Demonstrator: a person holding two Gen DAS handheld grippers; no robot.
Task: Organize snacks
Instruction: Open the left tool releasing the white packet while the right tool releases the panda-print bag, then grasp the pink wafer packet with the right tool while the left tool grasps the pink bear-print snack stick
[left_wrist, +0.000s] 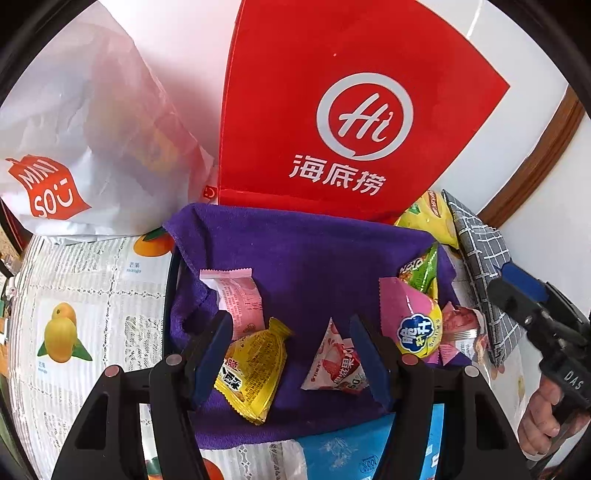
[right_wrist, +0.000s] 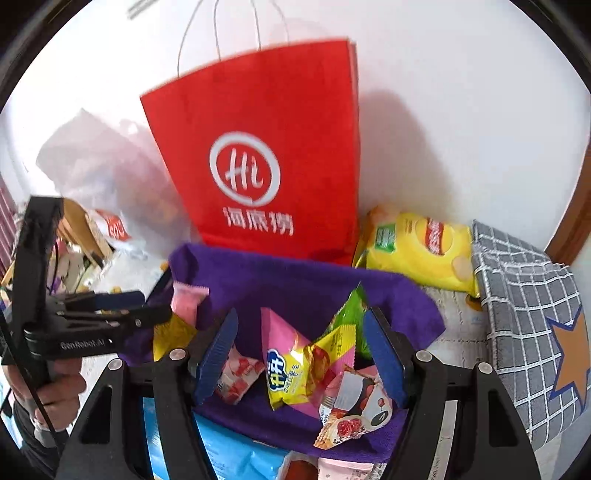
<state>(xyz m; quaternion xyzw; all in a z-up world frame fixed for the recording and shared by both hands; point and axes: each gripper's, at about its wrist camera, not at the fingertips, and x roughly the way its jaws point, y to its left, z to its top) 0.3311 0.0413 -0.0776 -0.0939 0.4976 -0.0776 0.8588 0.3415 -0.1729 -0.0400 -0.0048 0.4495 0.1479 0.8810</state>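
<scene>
The left gripper (left_wrist: 291, 354) hangs over a purple cloth (left_wrist: 314, 251) with its blue pads apart and pressing on nothing; between them lie a yellow packet (left_wrist: 255, 373) with black-banded writing, its long axis running from lower left up to a pinched neck at upper right, and a red-and-white triangular packet (left_wrist: 334, 360) with its apex pointing away from the camera, printed "50%" near its base; a pale pink wrapper (left_wrist: 236, 295) lies just beyond the left pad, long axis roughly up the frame.

The right gripper (right_wrist: 301, 354) is likewise released, jaws spread above a heap on the same cloth: a pink-and-yellow packet (right_wrist: 295, 373) with a blue badge of white characters, a panda-printed bar (right_wrist: 351, 413) slanting from lower left to upper right, and a green packet (right_wrist: 347, 310) standing on edge behind them; the left gripper's body, seen from the right wrist, reads "GenRobot.AI".

Behind the cloth stands a red paper bag (right_wrist: 266, 147) marked "Hi" in a white ring above 海底捞; left of it a white MINISO bag (left_wrist: 74, 155); right of it a yellow Lay's crisp bag (right_wrist: 417, 251) lying flat beside a grey checked fabric bin (right_wrist: 528, 317) with an orange star; the tablecloth (left_wrist: 92, 295) shows mangoes labelled "mango".
</scene>
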